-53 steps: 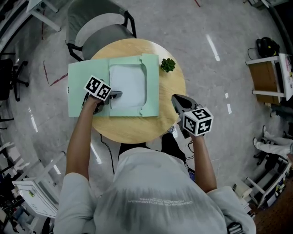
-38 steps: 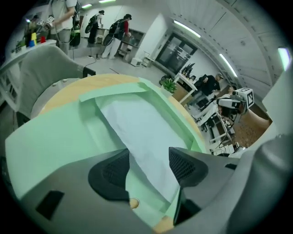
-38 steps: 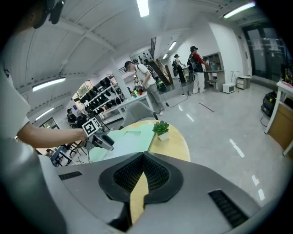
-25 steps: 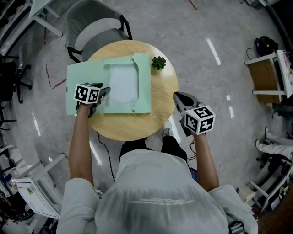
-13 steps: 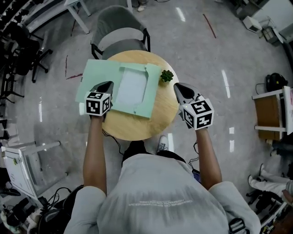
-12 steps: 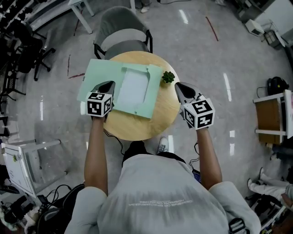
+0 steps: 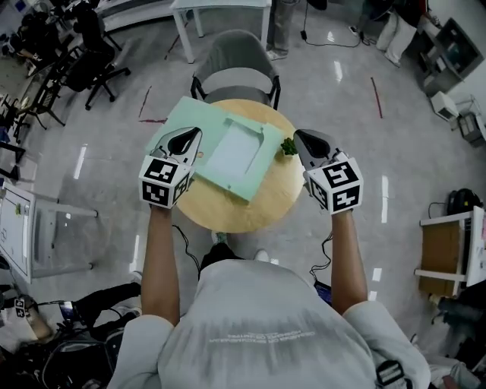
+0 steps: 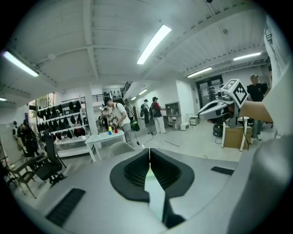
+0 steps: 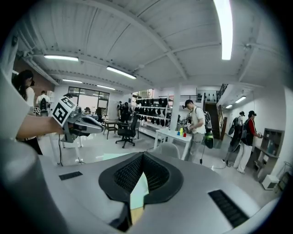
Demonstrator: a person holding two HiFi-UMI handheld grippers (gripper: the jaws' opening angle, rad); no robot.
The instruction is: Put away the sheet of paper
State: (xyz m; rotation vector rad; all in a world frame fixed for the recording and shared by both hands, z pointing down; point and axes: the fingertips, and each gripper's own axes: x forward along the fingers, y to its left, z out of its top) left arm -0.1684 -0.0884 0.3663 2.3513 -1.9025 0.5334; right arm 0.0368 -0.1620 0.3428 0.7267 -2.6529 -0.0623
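Note:
A light green folder [image 7: 205,133] lies open on the round wooden table [image 7: 250,213], with the white sheet of paper [image 7: 234,150] resting in its right half. My left gripper [image 7: 193,134] is held up over the folder's left half, shut and holding nothing. My right gripper [image 7: 299,136] is raised at the table's right edge, also shut and empty. Both gripper views look out level across the room. In the left gripper view, the jaws [image 8: 149,154] meet above a thin strip of green. The right gripper view shows its jaws [image 9: 143,156] closed too.
A small green plant [image 7: 289,146] stands on the table just right of the folder, close to my right gripper. A grey chair [image 7: 237,64] sits behind the table. Further back are a white table [image 7: 220,6], office chairs, racks and people.
Both grippers have risen from the table and now point level into the room. The left one has come off the folder's left edge. The folder and sheet lie where they were.

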